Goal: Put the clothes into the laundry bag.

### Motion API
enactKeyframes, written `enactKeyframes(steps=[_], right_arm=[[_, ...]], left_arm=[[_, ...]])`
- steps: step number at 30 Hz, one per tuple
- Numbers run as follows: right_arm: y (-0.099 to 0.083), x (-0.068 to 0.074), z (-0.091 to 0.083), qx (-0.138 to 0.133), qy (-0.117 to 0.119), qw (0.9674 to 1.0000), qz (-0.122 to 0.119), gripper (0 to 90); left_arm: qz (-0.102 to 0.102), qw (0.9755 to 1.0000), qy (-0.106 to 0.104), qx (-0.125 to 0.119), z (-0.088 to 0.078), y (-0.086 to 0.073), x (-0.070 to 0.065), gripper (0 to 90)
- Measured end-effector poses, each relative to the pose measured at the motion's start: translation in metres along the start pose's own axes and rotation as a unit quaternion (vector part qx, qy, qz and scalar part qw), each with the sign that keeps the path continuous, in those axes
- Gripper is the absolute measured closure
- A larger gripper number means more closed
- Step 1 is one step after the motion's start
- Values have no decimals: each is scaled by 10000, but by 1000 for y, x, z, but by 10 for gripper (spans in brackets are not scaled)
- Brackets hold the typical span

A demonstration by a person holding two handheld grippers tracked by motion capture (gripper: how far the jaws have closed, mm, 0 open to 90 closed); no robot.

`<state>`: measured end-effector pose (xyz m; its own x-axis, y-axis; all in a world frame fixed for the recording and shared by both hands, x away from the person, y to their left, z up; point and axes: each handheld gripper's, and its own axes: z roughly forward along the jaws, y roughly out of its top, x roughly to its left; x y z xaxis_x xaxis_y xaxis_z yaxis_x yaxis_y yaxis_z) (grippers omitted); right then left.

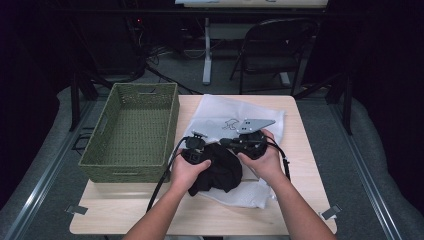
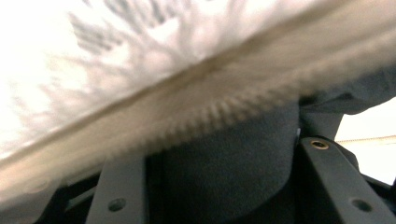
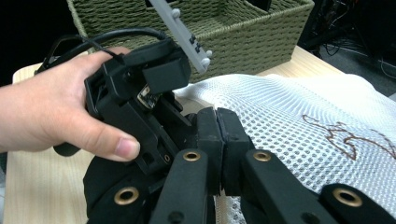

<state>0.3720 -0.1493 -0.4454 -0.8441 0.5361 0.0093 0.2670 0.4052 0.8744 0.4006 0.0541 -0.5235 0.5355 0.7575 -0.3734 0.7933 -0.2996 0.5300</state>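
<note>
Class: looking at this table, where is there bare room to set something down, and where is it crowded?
Free: the inside of the green basket, the front strip of table below the white mesh bag, and the wood right of the bag. Crowded: the middle, where both tools meet over the black cloth.

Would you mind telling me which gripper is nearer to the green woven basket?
Left. The left gripper sits just beside the basket near its right wall, over the black cloth. The right gripper is farther right, over the white mesh bag.
</note>
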Motion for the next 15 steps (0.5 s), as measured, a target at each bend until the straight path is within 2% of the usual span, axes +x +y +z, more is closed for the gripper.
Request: enactKeyframes(steps=[3,6,9,11,13,15], right_arm=[[-3,-1,0,21,-35,10000,26,895],[-5,-2,-1,41,-108,9999,5,896],[-7,-2,-1,50,-161,9999,-35,895],[-7,-1,-1,54,-168,9998,-24,895],[-8,-1,-1,70,-179,9998,-52,895],[-9,-1,-1,76,-175,9998,-40,895]], left_arm=[[47,10000,32,7,5,-2,2,536],[50,9999,62,-85,10,-3,2,511],[177,9995,261,-92,12,-3,0,477],[180,9988,432,-155,15,-3,-4,439],[296,9983,487,-100,15,-3,-4,428],[302,9981,527,-96,16,-3,-4,420]])
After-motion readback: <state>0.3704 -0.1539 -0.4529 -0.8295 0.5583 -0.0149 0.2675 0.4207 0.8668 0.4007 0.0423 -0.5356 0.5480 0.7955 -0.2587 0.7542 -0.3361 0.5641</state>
